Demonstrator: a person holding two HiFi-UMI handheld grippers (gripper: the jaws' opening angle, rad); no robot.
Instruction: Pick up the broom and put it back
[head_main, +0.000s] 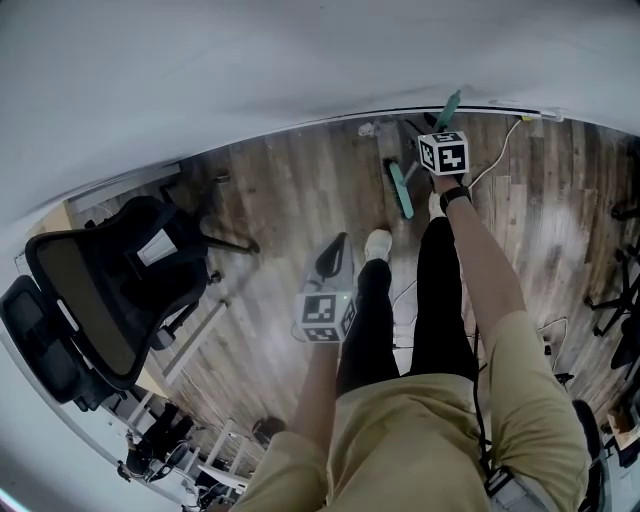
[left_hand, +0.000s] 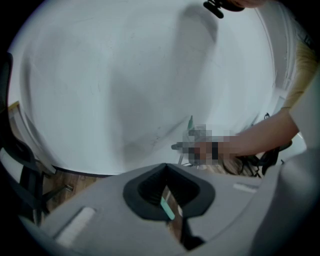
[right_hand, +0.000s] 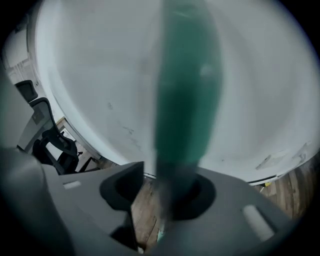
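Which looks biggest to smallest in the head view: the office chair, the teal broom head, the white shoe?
Largest: office chair, by far.
Then teal broom head and white shoe: alike, the head longer, the shoe wider, so unranked.

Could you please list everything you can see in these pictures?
broom: one, teal head and green grip, upright by the wall, handle between the right gripper's jaws.
office chair: one, black, on the floor at the left.
cable: one, white, on the floor near the wall at the right.
floor: brown wood planks.
wall: white.
legs: two, black trousers.
shoes: two, white.
left gripper: one, grey with a marker cube, nothing between its jaws.
right gripper: one, grey with a marker cube, around the broom handle.
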